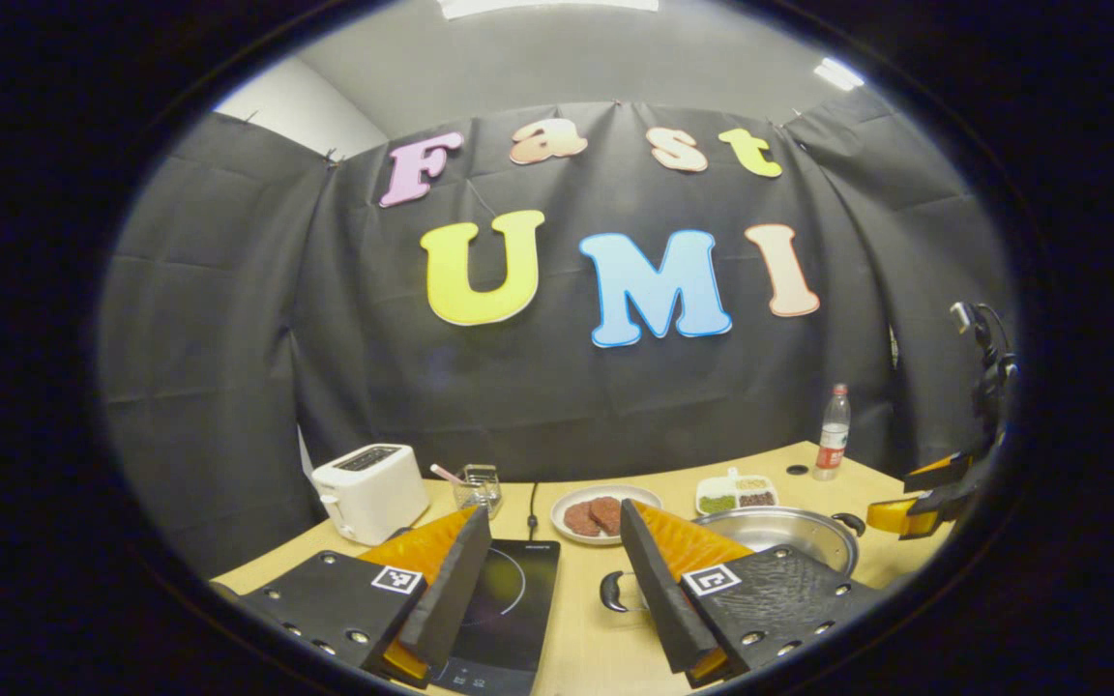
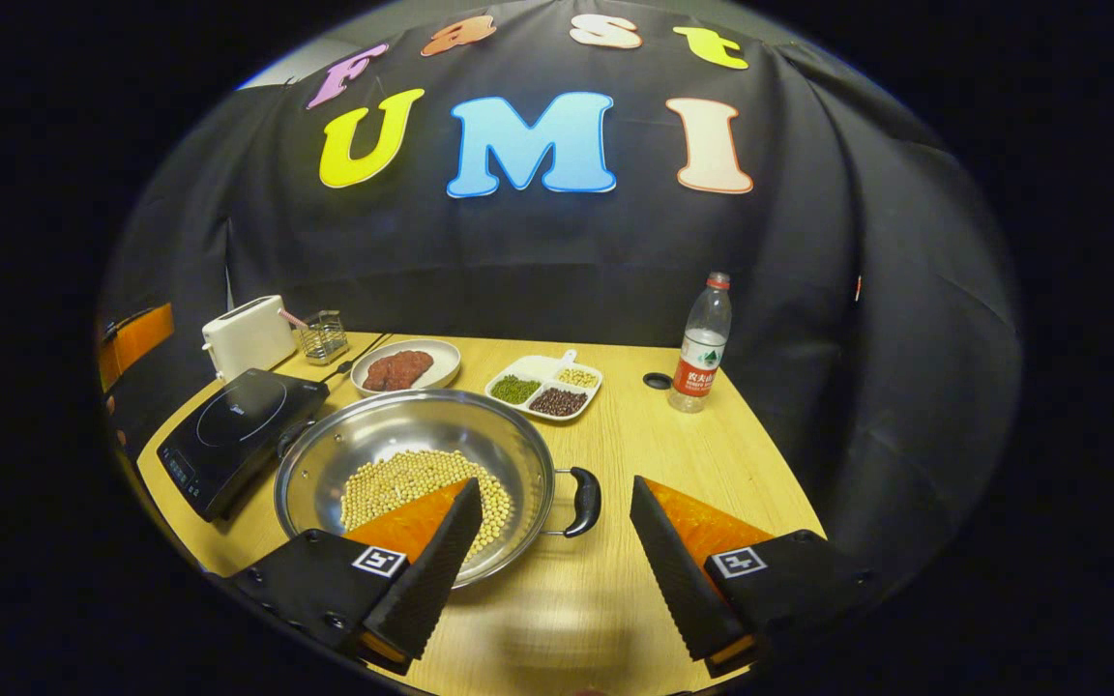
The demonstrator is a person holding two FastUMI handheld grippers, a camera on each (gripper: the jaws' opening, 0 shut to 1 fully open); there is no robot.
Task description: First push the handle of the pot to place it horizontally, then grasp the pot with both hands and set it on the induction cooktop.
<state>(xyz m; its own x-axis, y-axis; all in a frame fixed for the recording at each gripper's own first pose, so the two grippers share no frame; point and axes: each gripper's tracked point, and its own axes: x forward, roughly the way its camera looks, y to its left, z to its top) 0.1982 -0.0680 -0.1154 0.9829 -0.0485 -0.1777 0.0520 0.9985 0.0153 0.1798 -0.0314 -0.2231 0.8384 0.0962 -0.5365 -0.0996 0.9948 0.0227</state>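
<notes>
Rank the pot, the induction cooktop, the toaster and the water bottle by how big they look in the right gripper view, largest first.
1. pot, clearly largest, though also nearest the camera.
2. induction cooktop.
3. toaster and water bottle: alike in apparent size, the toaster broader, the bottle taller; unranked.

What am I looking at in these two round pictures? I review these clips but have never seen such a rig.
A person holds a two-finger gripper in each hand; a fisheye camera rides on each, looking along its black and orange fingers. In the left gripper view, the left gripper is open, holding nothing, above the table between the induction cooktop and the pot. In the right gripper view, the right gripper is open too, empty, with the pot's black handle showing between its fingers. The steel pot holds pale beans. Farther back stand a toaster, a plate of brown patties, a divided dish of beans and a water bottle.
</notes>
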